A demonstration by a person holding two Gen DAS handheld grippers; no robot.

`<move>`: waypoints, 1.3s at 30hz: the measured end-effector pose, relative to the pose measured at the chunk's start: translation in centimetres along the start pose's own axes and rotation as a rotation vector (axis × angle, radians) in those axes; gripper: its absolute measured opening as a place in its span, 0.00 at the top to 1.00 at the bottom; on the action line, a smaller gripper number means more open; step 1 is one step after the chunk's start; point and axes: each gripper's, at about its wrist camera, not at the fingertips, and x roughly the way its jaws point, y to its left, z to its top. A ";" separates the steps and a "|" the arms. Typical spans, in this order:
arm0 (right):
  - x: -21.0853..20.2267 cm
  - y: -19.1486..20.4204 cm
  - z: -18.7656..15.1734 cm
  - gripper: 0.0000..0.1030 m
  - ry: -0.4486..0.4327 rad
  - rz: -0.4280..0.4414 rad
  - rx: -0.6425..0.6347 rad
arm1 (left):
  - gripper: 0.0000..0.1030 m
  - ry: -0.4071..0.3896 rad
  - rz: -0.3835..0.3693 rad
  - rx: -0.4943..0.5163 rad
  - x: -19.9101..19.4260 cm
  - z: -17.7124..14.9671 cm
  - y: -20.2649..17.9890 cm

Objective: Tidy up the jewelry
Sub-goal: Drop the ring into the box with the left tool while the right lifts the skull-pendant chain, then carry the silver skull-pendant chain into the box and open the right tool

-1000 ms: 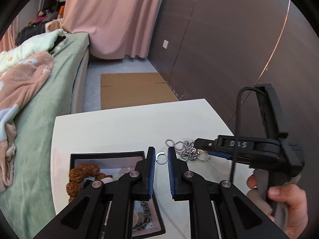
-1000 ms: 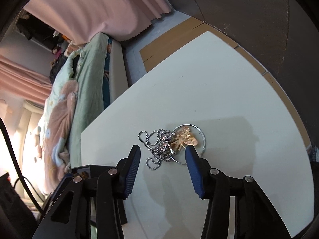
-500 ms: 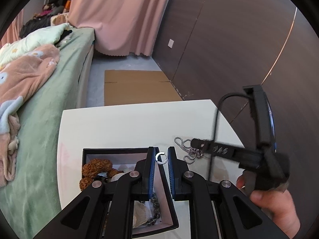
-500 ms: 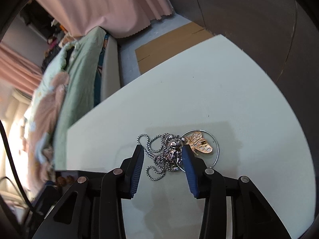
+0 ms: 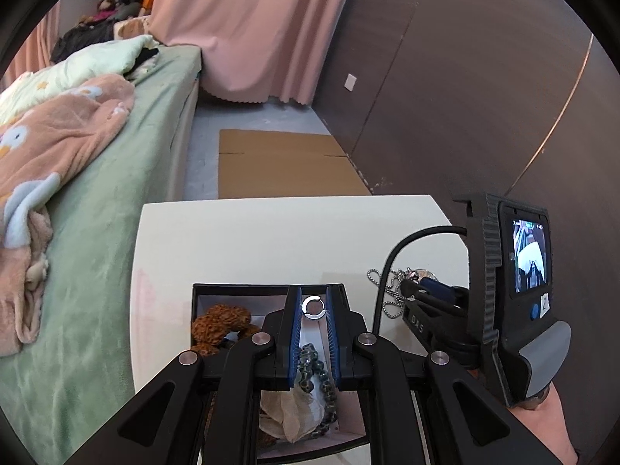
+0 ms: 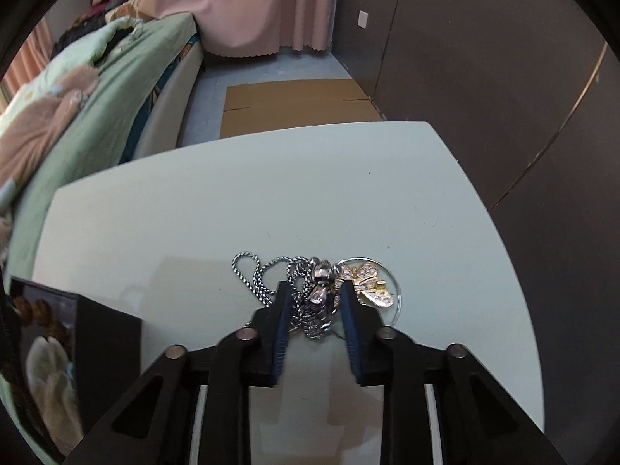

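Observation:
My left gripper [image 5: 314,307] is shut on a small silver ring [image 5: 314,307] and hovers over the black jewelry box [image 5: 267,286]. Inside the box lie a brown bead bracelet [image 5: 221,321] and a dark green bead bracelet [image 5: 317,372]. On the white table [image 6: 232,193], my right gripper [image 6: 316,290] points down at a bunched silver chain necklace [image 6: 310,302]. Its jaws are closing, with the chain and its pendant pinched between the blue pads. A gold butterfly brooch [image 6: 370,285] and a thin wire hoop [image 6: 399,302] lie just right of the right finger.
A bed with green sheet and pink blanket [image 5: 77,155] runs along the table's left side. Flat cardboard [image 5: 279,162] lies on the floor beyond the table. A dark wall [image 5: 465,116] stands at the right. The box corner [image 6: 108,333] sits left of my right gripper.
My left gripper carried the ring from beside the box to over it. My right gripper rolled upright, came down on the chain, and its jaws narrowed around the chain.

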 end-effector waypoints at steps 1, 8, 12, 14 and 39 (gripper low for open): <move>-0.2 -0.1 -0.2 0.80 0.000 0.006 0.004 | 0.87 0.000 -0.001 0.000 -0.1 -0.1 0.0; -1.2 -0.8 -0.6 0.86 0.001 0.091 0.057 | 0.87 0.003 0.002 0.013 -1.1 -0.7 -0.1; -2.6 -1.1 -1.0 0.86 -0.030 0.132 0.070 | 0.87 0.006 0.003 0.016 -1.6 -1.1 -0.2; -3.3 -1.1 -1.1 0.86 -0.045 0.155 0.073 | 0.87 0.008 0.006 0.020 -1.8 -1.3 -0.3; -11.1 -3.1 -3.3 0.86 -0.222 0.381 0.141 | 0.22 -0.009 -0.021 -0.062 -4.0 -2.9 0.2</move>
